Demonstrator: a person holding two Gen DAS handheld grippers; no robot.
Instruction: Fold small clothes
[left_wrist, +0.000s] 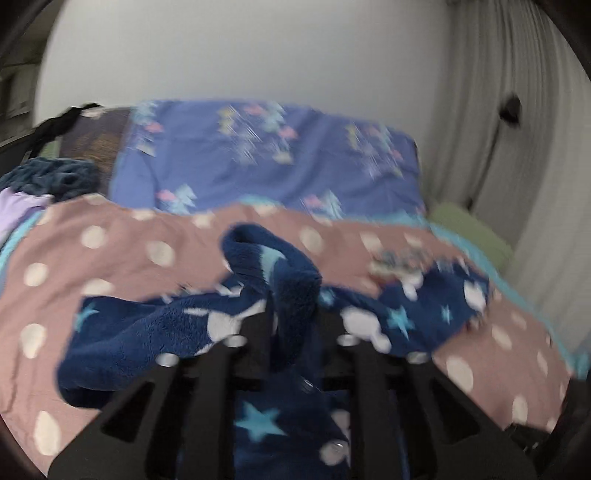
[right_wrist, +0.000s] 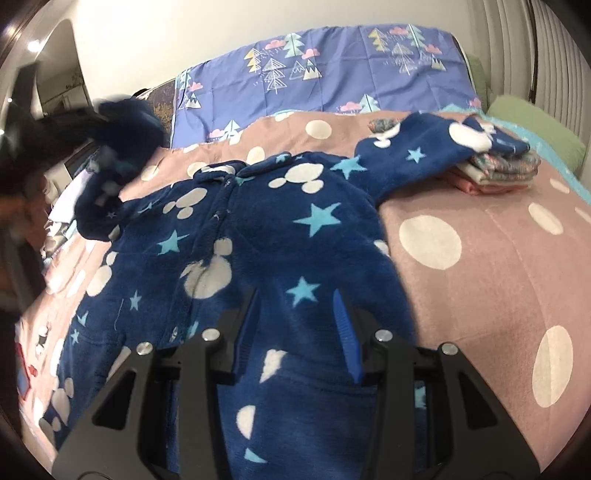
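Step in hand: folding a sleeve of the navy fleece onesie (right_wrist: 258, 229) in over its body; this reads as an early fold.
Garment: spread front-up on the pink dotted blanket (right_wrist: 498, 258) of the bed, its far sleeve lying over the stack of folded clothes (right_wrist: 495, 173).
Left hand-held gripper (left_wrist: 291, 314): lifted and blurred, jaws part-open with a hanging roll of the near sleeve (left_wrist: 273, 266) between them; whether the pads press on it I cannot tell.
Right hand-held gripper (right_wrist: 295, 314): jaws part-open, poised low over the garment's lower body, with no cloth clearly pinched.
Next move, as I judge it: lay the sleeve flat across the chest, then bring the far sleeve off the stack.
Containers: none visible; finished pieces sit only in that 1 stack on the blanket.
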